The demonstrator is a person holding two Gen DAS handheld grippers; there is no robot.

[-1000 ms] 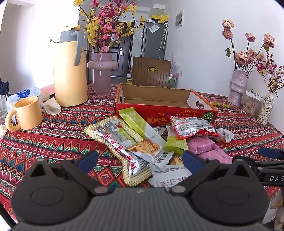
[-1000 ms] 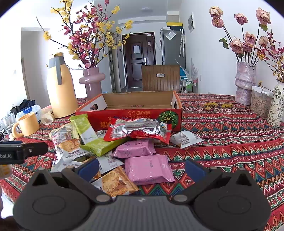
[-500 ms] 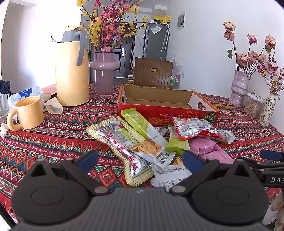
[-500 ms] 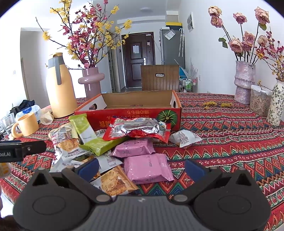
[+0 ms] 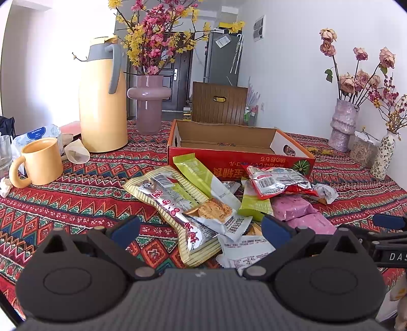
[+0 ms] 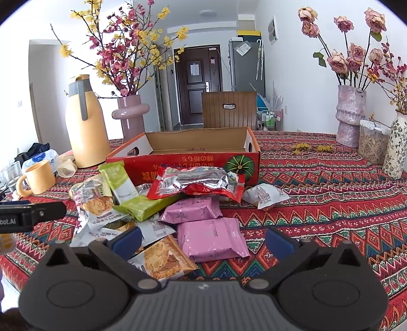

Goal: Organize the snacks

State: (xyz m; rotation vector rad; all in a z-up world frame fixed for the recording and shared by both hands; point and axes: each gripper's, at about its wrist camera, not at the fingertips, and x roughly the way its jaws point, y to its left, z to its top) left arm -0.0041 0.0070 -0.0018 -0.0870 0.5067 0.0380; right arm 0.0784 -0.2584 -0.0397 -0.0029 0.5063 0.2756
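Two pink packets (image 6: pixel 212 240), two green packets (image 6: pixel 142 206), one red box (image 6: pixel 193 165), three vases (image 6: pixel 351 115), one mug (image 6: pixel 38 177).

White walls (image 6: pixel 292 84) close in a bright room, with strong daylight washing out the left side. At the back stands a dark panelled door (image 6: pixel 197 84), and just right of it a tall grey refrigerator (image 6: pixel 245 63) with papers stuck to its front. A brown wooden chair back (image 6: pixel 229 109) (with a slot handle cut in it) rises behind the far edge of the table, which wears a red zigzag-patterned tablecloth (image 6: pixel 330 193). A round ceiling lamp (image 6: pixel 206 13) shows overhead.
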